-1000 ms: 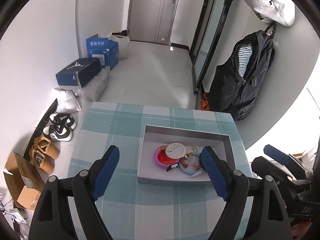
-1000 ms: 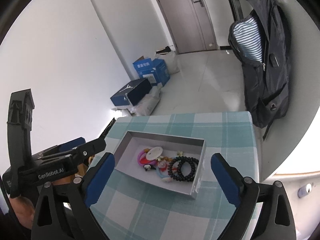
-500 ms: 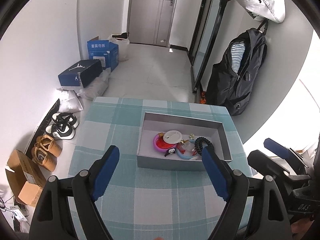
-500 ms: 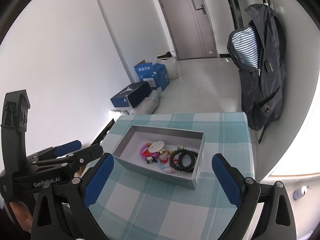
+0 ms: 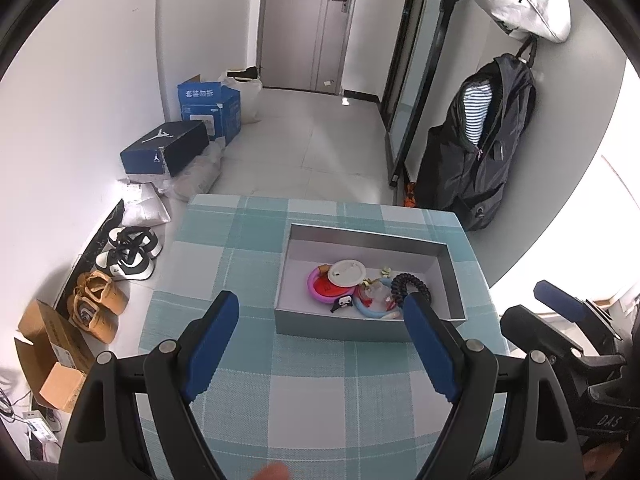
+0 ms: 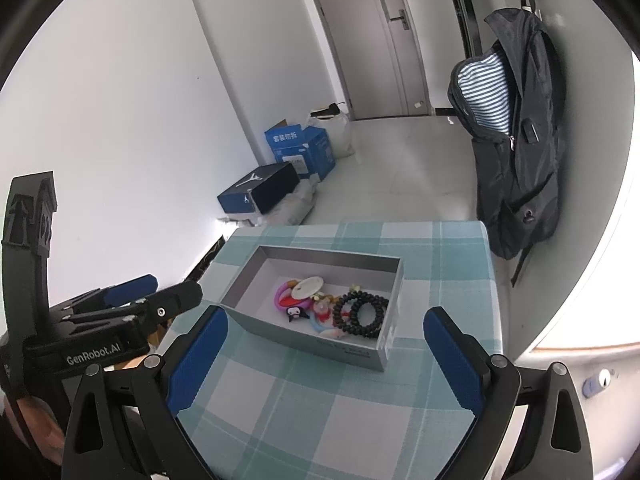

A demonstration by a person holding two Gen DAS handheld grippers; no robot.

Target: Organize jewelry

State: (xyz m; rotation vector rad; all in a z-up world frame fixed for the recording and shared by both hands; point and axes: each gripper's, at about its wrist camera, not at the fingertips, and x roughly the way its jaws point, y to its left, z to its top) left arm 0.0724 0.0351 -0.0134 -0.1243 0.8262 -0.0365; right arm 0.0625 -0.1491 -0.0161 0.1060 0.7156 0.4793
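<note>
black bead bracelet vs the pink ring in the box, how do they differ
The black bead bracelet is a dark string of round beads, apparently coiled in loops; the pink ring is a smooth, bright band. The bracelet lies uncovered nearer the box's right end; the ring sits further left, partly under a white disc. Both lie flat inside the grey box.

A grey open box (image 5: 368, 326) lay right of centre in the left wrist view, square to the checked cloth. Inside, toward its near right part, sat a pink ring (image 5: 316, 286) under a white disc (image 5: 346, 272), a black bead bracelet (image 6: 362, 312) coiled at the right end, a blue ring (image 5: 370, 312) and a small penguin charm (image 6: 295, 313), all bunched and touching.
</note>
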